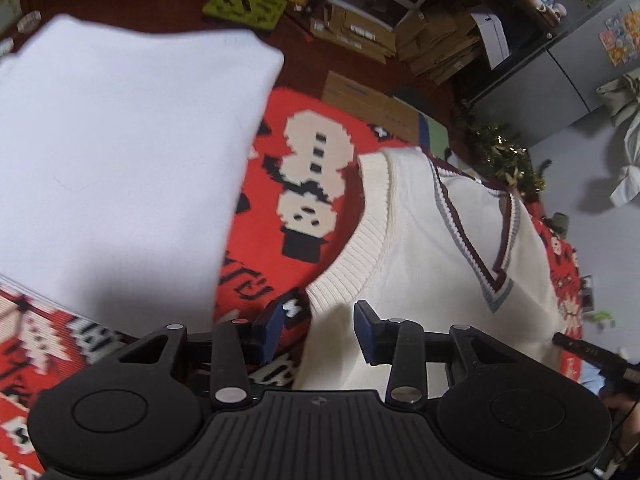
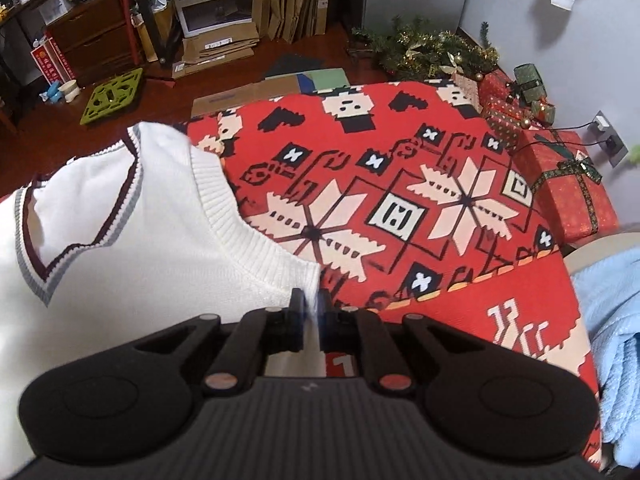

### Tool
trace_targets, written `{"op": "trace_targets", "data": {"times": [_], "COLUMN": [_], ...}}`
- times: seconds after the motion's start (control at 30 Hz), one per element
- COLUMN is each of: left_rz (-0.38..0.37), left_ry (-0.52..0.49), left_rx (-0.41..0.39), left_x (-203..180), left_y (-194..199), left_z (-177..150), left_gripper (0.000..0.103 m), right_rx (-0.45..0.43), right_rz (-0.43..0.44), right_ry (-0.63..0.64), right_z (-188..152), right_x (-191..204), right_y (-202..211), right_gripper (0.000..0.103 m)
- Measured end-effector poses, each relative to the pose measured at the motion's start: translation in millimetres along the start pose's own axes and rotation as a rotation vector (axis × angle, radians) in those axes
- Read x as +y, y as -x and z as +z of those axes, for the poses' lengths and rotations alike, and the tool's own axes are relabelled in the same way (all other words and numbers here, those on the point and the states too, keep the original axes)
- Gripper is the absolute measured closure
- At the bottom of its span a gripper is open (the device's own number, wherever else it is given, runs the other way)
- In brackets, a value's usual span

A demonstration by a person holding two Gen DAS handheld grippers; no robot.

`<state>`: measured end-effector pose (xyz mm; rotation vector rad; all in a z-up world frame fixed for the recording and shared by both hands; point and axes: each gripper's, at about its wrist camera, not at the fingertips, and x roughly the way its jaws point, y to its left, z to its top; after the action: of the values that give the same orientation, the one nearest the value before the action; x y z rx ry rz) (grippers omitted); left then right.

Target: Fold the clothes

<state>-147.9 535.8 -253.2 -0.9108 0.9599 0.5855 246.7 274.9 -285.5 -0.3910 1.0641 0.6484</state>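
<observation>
A cream knitted vest (image 1: 420, 248) with a maroon and grey V-neck lies on the red patterned cloth (image 1: 272, 208). In the left wrist view my left gripper (image 1: 320, 330) is open. Its blue-padded fingers (image 1: 366, 330) straddle the vest's side edge just below the ribbed armhole, one over the vest and one over the red cloth. In the right wrist view the same vest (image 2: 152, 248) fills the left side. My right gripper (image 2: 312, 312) is shut on the vest's other side edge, where the ribbed armhole ends; the cloth there is blurred.
A flat white garment (image 1: 120, 152) lies to the left of the vest. A light blue cloth (image 2: 612, 340) is heaped at the right edge. Wrapped gift boxes (image 2: 568, 184), a garland (image 2: 432, 52), flattened cardboard (image 2: 224, 48) and shelving (image 2: 100, 40) ring the red cloth (image 2: 400, 208).
</observation>
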Motion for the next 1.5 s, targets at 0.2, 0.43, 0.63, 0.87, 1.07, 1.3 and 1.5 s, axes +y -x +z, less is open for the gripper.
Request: {"op": "trace_targets", "data": {"times": [0.2,0.43,0.63,0.87,1.07,1.3,1.5], "left_rz": [0.019,0.185,0.264,0.212,0.143,0.159,0.209], "left_ry": [-0.068,-0.316,-0.32,-0.166,-0.107,-0.112,-0.204], "left_rx": [0.037,-0.041,-0.03,-0.028,0.066,0.115,0.092], "left_x": [-0.5,-23.0,-17.0,-2.3,2.1,-4.8,-23.8], "left_y": [-28.1,-14.7,-27.7,7.3,28.8,25.3,17.8], "left_z": [-2.6,-14.4,-10.2,-20.2,-68.9,-115.3,-129.1], "left_gripper": [0.089,0.095,0.072,0.07,0.07,0.07,0.07], "right_rx": [0.001,-0.014,-0.021,-0.021,0.096,0.118,0.136], "right_rz": [-0.03,-0.065,-0.023,-0.005,0.032,0.055,0.053], "right_ry": [-0.003,-0.013,-0.087,-0.138,-0.087,-0.087,-0.05], "right_z": [2.3,-1.1,-4.5,-32.6,-87.4,-123.3,-127.6], "right_x": [-3.6,-3.5,-13.9,-40.4,-49.8,-44.3,-34.1], "right_y": [-0.9,1.7,1.2,47.1,66.6,64.9,59.5], "right_gripper": [0.097,0.097,0.092,0.079,0.081,0.087,0.087]}}
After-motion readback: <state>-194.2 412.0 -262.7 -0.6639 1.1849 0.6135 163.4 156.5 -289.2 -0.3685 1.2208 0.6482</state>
